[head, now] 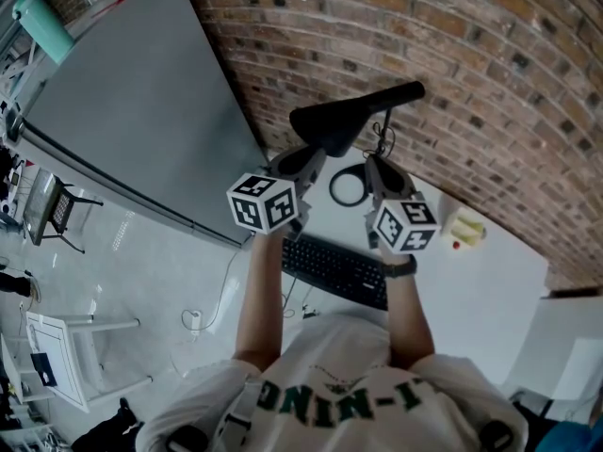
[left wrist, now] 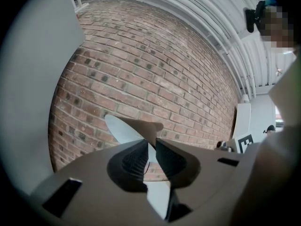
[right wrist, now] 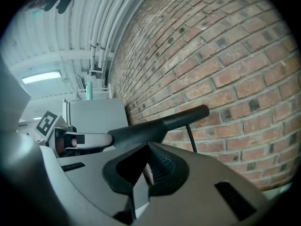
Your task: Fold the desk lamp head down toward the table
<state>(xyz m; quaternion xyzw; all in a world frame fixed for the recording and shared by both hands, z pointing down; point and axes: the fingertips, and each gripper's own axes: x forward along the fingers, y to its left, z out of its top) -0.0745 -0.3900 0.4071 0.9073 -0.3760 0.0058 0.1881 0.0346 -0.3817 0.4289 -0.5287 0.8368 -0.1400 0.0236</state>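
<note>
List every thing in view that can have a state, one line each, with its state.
lamp head: raised above the table, not yet folded down.
left gripper: jaws shut on the lamp head's end.
right gripper: jaws shut on a thin grey strip, apparently the lamp arm.
keyboard: flat on the table, untouched.
</note>
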